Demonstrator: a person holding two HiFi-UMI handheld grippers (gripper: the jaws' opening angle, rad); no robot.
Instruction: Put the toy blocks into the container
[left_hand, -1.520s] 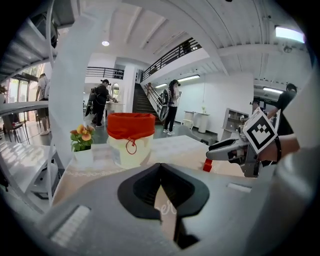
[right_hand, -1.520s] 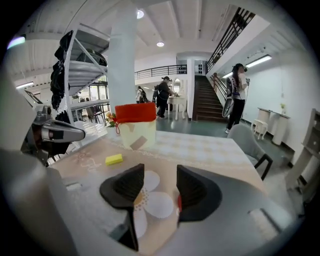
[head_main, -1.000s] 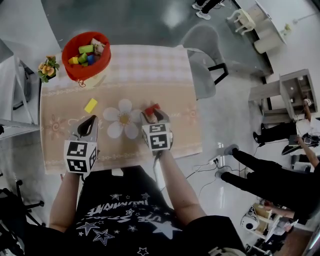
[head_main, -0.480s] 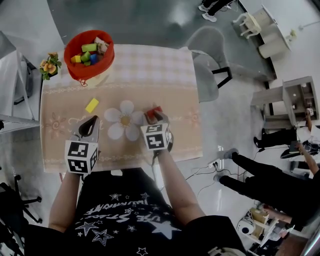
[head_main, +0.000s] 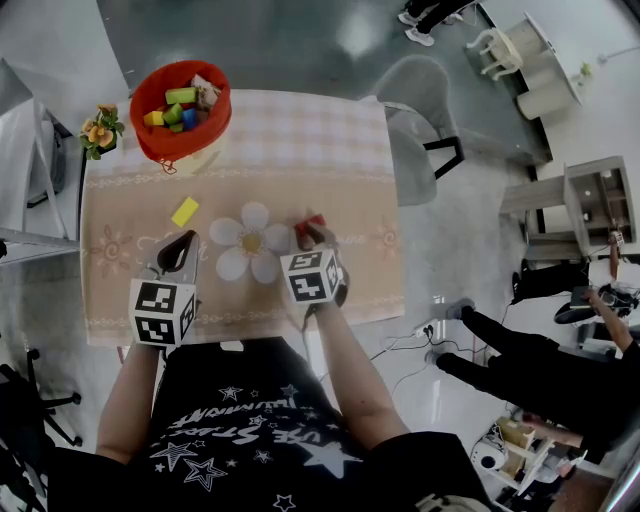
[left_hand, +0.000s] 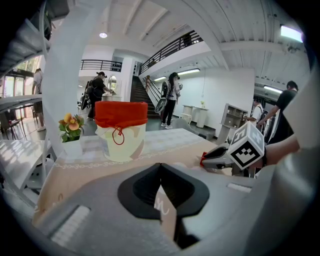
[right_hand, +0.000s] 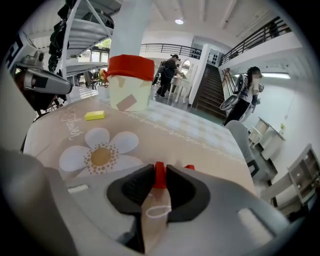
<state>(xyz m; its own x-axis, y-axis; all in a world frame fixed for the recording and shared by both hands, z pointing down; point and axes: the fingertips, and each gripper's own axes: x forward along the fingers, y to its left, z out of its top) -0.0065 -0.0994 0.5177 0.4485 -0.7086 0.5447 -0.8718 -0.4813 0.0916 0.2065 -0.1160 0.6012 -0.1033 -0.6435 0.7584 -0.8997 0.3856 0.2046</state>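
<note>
A red block (head_main: 311, 221) lies right of the flower print on the table (head_main: 300, 150). My right gripper (head_main: 311, 232) is low over it. In the right gripper view the jaws are closing with the red block (right_hand: 159, 175) pinched between both pads. A flat yellow block (head_main: 184, 211) lies further left, ahead of my left gripper (head_main: 181, 244), which hovers shut and empty. At the far left corner stands the red-rimmed container (head_main: 222, 100) with several coloured blocks inside; it also shows in the left gripper view (left_hand: 120, 132).
A small pot of orange flowers (head_main: 98, 130) stands at the table's far left edge, beside the container. A grey chair (head_main: 410, 110) stands at the far right of the table. People move about in the hall beyond.
The right gripper's jaws have narrowed around the red block and now grip it. The left gripper has stayed where it was.
</note>
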